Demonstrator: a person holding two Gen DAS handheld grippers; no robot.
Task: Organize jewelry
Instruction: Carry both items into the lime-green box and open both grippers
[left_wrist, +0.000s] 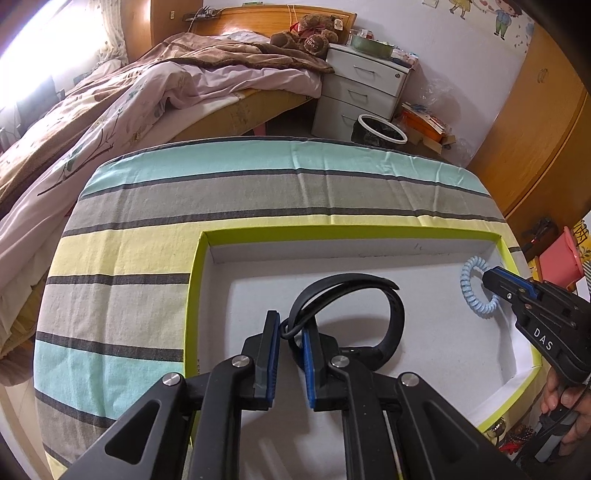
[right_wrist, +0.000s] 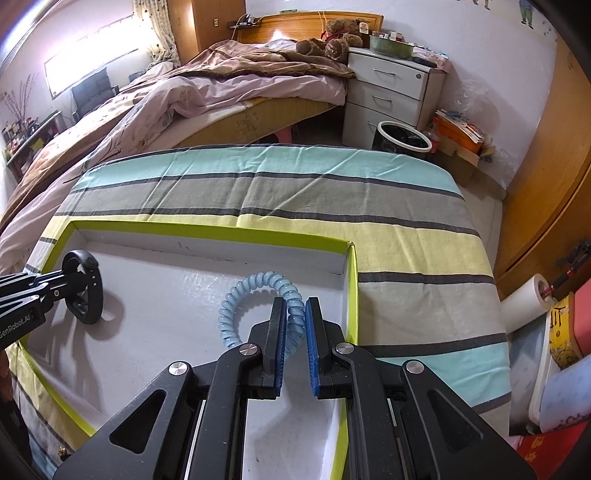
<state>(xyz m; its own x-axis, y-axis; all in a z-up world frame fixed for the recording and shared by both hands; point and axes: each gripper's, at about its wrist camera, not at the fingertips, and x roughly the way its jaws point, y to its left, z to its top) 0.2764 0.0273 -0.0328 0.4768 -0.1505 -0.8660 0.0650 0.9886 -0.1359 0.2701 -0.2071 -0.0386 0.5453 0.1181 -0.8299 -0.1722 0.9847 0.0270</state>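
A shallow white box with a lime-green rim (left_wrist: 332, 232) (right_wrist: 184, 229) lies on a striped cloth. Inside it, my left gripper (left_wrist: 290, 325) is shut on the thin straps of a black wristband (left_wrist: 391, 314), whose loop curls just past the fingertips above the box floor. The right wrist view shows that same gripper (right_wrist: 68, 275) and wristband (right_wrist: 94, 295) at the box's left side. My right gripper (right_wrist: 295, 302) is shut on a pale blue coiled bracelet (right_wrist: 236, 291) near the box's right wall. In the left wrist view the right gripper (left_wrist: 487, 277) holds the bracelet (left_wrist: 466, 284) at the far right corner.
The striped cloth (left_wrist: 221, 192) covers a table beyond and around the box. Behind it stand a bed (left_wrist: 166, 92), a white drawer unit (left_wrist: 362, 88) and a black bin (left_wrist: 380, 129). A wooden wardrobe (right_wrist: 546, 166) and a paper roll (right_wrist: 524, 299) are on the right.
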